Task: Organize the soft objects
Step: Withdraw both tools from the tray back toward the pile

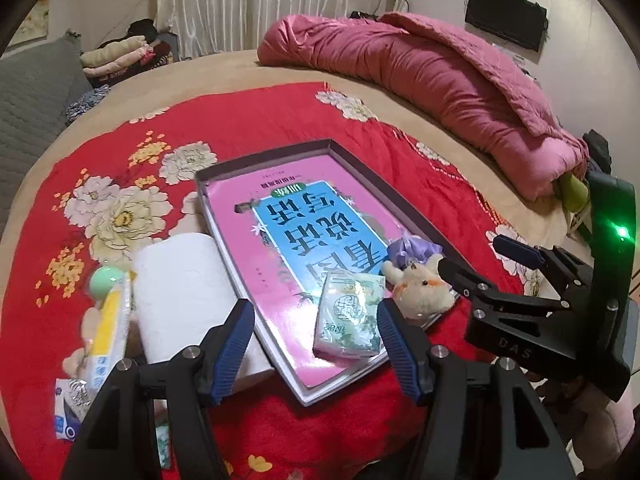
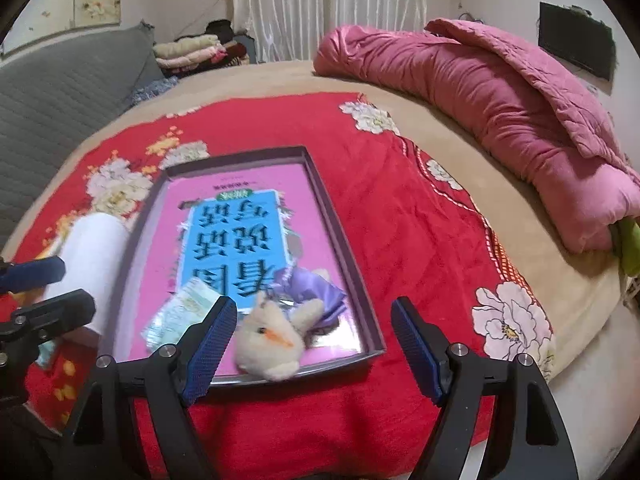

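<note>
Plush and light, the rabbit toy [image 2: 272, 340] in the tray [image 2: 344, 256] will squash easily, so we hold both jaws open and aim for its body.

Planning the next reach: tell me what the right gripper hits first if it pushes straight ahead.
Most likely the plush toy, lying in the tray just ahead of the open right gripper, nearer its left finger. Depth is uncertain through the fisheye.
</note>
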Demonstrator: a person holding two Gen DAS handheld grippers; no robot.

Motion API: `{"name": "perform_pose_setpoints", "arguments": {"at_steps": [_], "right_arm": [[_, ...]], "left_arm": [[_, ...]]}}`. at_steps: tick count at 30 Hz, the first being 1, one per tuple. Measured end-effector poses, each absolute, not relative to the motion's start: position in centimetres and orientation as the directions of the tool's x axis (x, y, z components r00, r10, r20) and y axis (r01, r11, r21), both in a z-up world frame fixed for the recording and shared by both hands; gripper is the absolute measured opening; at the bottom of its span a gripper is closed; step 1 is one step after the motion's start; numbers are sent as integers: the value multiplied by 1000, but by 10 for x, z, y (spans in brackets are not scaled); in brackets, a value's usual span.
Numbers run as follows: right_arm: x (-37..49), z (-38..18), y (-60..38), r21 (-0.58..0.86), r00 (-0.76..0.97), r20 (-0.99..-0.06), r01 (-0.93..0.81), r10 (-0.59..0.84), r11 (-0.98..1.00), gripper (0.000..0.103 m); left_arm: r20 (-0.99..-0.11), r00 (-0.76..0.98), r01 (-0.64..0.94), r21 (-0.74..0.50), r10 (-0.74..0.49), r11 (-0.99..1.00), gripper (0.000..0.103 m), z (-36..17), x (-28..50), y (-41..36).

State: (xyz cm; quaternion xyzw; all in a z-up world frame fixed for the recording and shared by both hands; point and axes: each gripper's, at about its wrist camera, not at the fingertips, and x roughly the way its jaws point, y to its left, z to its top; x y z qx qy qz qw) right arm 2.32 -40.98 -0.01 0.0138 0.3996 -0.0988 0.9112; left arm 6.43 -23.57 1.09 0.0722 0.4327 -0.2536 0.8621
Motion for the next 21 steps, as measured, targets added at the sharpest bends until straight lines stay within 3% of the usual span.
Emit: {"name": "perform_pose_setpoints", "arguments": {"at_steps": [11, 21], "right_arm": [[19, 30, -363, 7, 706, -705, 101, -67, 995, 80], [19, 46, -317, 33, 716, -698, 20, 9, 999, 80]], "left_arm": [[-750, 537, 386, -187, -385, 903, 63, 30, 55, -157], [-751, 599, 185, -207, -277, 961, 63, 33, 52, -52]]}}
